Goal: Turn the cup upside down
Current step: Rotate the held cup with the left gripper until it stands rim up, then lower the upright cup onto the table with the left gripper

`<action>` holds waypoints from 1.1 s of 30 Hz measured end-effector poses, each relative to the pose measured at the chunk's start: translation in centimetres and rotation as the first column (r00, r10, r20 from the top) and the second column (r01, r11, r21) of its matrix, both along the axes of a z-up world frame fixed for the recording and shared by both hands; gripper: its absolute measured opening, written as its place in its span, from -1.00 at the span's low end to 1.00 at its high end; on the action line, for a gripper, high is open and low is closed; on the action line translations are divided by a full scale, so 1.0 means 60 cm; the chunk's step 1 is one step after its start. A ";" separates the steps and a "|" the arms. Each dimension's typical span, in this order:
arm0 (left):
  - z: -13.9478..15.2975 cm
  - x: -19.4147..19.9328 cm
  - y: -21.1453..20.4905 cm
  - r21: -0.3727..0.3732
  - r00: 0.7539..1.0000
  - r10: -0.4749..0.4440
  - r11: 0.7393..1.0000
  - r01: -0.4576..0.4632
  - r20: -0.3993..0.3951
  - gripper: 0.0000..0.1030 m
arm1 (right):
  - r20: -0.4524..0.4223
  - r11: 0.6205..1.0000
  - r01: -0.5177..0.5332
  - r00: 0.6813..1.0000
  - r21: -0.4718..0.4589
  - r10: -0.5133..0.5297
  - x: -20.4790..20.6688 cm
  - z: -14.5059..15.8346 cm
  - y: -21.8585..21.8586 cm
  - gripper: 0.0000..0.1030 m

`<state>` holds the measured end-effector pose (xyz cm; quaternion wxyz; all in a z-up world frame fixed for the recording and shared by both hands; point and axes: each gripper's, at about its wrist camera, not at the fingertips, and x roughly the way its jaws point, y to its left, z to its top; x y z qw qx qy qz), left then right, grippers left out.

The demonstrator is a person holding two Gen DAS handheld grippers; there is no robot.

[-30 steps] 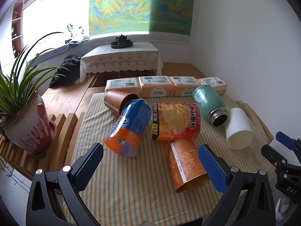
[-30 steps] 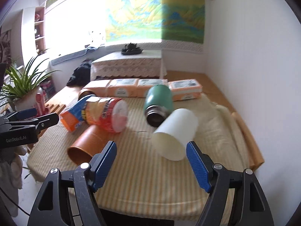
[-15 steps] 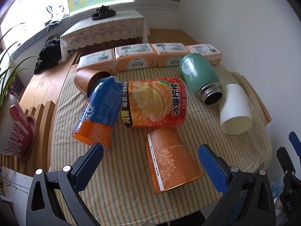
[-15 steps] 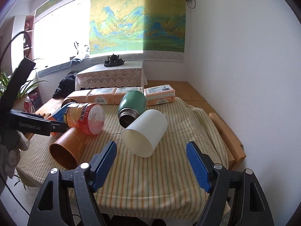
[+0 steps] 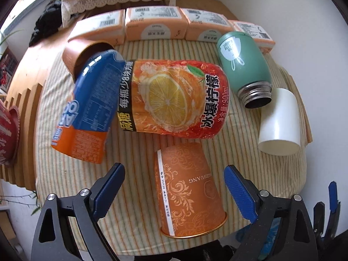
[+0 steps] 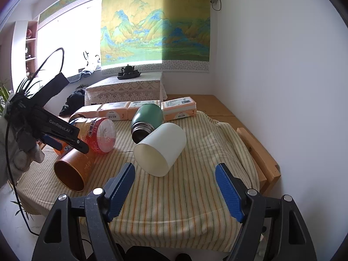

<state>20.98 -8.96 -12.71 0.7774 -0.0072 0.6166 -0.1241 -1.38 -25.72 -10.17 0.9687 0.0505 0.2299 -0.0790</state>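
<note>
An orange patterned paper cup lies on its side near the table's front edge, its mouth toward me. My left gripper is open, tilted down over it, with a finger on either side and not touching. The cup also shows in the right wrist view, with the left gripper just above it. A white cup lies on its side, mouth toward the front. My right gripper is open and empty in front of the white cup.
A striped cloth covers the table. On it lie an orange drink label sleeve, a blue and orange one, a green flask and another orange cup. Several orange boxes line the back.
My left gripper has moved forward and tilted down, so the orange cup now sits between its fingers. My right gripper has drawn back and risen a little from the white cup.
</note>
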 end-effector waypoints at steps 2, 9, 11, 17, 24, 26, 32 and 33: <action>-0.007 0.009 -0.003 -0.004 1.000 0.002 1.000 -0.003 -0.027 0.73 | 0.002 1.000 0.007 1.000 0.009 -0.007 -0.001 -0.002 -0.004 0.41; -0.040 0.034 -0.009 -0.011 0.994 0.028 1.000 -0.029 -0.101 0.53 | -0.004 0.999 0.024 1.000 0.033 -0.024 -0.009 -0.015 -0.017 0.41; -0.048 0.035 -0.016 -0.011 0.993 0.017 1.000 -0.019 -0.114 0.35 | -0.004 0.999 0.031 1.000 0.036 -0.031 -0.013 -0.016 -0.022 0.41; -0.056 0.029 -0.021 -0.034 0.995 0.017 0.999 -0.021 -0.101 0.24 | -0.007 0.998 0.041 0.999 0.046 -0.040 -0.017 -0.018 -0.031 0.41; -0.003 -0.027 -0.007 -0.053 0.985 0.035 0.998 -0.027 0.171 0.23 | -0.016 0.998 0.032 0.999 0.049 -0.031 -0.017 -0.020 -0.028 0.41; 0.013 -0.055 -0.008 -0.049 0.959 0.032 0.999 -0.019 0.282 0.22 | -0.021 0.998 0.027 0.999 0.052 -0.026 -0.015 -0.021 -0.026 0.41; 0.016 -0.109 -0.020 -0.043 0.904 0.023 0.999 -0.005 0.426 0.21 | -0.026 0.999 0.012 1.000 0.047 -0.010 -0.016 -0.022 -0.013 0.41; 0.011 -0.112 -0.026 -0.043 0.905 0.023 0.999 -0.005 0.425 0.21 | -0.026 0.999 0.010 1.000 0.043 -0.009 -0.016 -0.023 -0.010 0.41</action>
